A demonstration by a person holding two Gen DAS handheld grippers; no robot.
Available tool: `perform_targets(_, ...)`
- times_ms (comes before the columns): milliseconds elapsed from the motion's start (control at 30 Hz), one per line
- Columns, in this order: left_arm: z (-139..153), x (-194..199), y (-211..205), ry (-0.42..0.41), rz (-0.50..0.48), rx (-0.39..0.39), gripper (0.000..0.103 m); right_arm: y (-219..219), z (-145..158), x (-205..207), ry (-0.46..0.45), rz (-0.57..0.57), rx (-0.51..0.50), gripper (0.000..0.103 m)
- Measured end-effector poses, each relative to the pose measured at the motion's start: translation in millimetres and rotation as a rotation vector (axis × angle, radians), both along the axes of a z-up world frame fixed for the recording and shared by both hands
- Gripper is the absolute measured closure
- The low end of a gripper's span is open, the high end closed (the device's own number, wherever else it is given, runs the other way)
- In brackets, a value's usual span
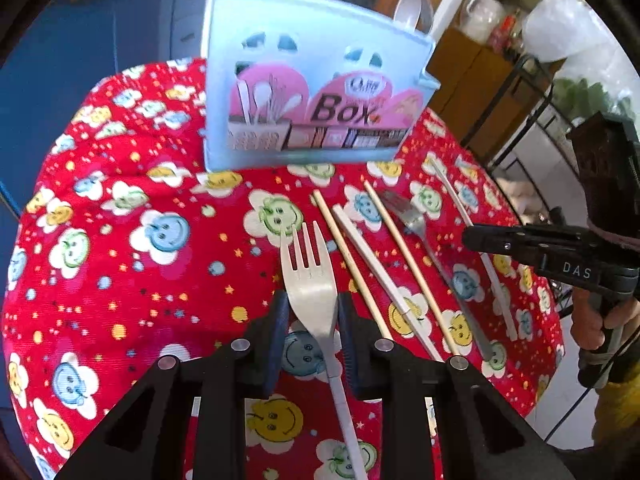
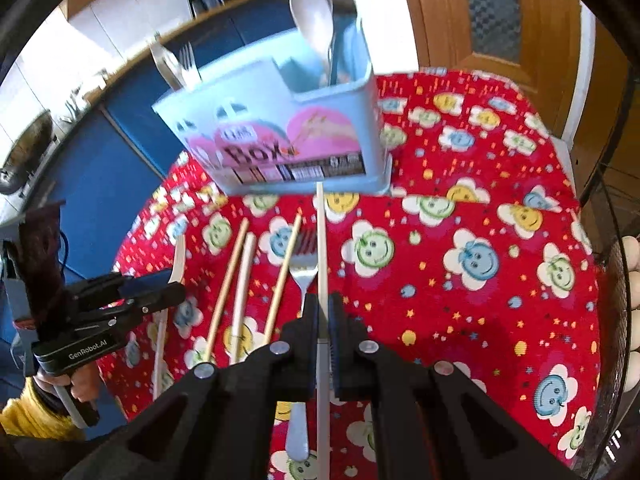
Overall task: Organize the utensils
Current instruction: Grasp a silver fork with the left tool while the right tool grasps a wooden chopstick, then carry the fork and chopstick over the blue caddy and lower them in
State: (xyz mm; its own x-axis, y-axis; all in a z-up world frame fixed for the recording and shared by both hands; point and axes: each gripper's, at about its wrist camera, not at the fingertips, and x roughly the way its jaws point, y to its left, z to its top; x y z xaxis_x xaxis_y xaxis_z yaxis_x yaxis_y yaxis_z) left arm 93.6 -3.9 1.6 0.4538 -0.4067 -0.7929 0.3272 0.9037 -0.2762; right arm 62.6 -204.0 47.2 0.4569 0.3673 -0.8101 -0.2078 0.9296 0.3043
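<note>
A light blue utensil box (image 1: pixel 316 76) stands at the far side of the red smiley cloth (image 1: pixel 132 240); it also shows in the right wrist view (image 2: pixel 280 136), with a spoon (image 2: pixel 314 20) and forks (image 2: pixel 180 66) inside. My left gripper (image 1: pixel 312 320) is shut on a pale fork (image 1: pixel 308 280), tines toward the box. My right gripper (image 2: pixel 323 316) is shut on a white chopstick (image 2: pixel 321 240). Between them lie two wooden chopsticks (image 1: pixel 348 256), a white chopstick (image 1: pixel 372 256) and a metal fork (image 1: pixel 412 220).
A black wire rack (image 1: pixel 532 92) stands right of the table, with eggs (image 2: pixel 632 280) in it. Blue cabinets (image 1: pixel 100 40) stand behind and left. A wooden door (image 2: pixel 480 20) is behind the table.
</note>
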Motion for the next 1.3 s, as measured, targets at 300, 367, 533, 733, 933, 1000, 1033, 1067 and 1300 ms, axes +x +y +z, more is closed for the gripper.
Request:
perform_targets(300,42,-16,6,-0.196,0.03,-0.024,0.078,-10,35,-6,-0.177,-0.077,0.081,0.096)
perform_targets(367,54,-16,6,-0.237,0.039,-0.032,0.078,-11,43,-4,-0.208,-0.088,0.09,0.096)
perform_targets(533,79,-7,9,-0.304,0.064,-0.063,0.078,-7,60,4,-0.277,-0.101,0.082,0.096)
perform_targets(733,113,8,13,-0.387,0.095,-0.083,0.078,-3,78,15,-0.339,-0.11,0.075,0.096)
perform_targets(933,159,23,14,-0.469,0.106,-0.084,0.078,-1,93,29,-0.387,-0.12,0.073,0.096)
perform_targets(1000,172,27,15,-0.494,0.113,-0.078,0.078,-1,96,33,-0.399,-0.121,0.072,0.096)
perform_targets(1033,179,29,14,-0.507,0.119,-0.072,0.078,-1,99,36,-0.408,-0.125,0.069,0.096)
perform_targets(1067,186,33,15,-0.522,0.129,-0.066,0.078,0,101,37,-0.418,-0.127,0.068,0.096)
perform_targets(1300,211,61,9,-0.574,0.174,-0.015,0.078,3,112,57,-0.49,-0.152,0.066,0.096)
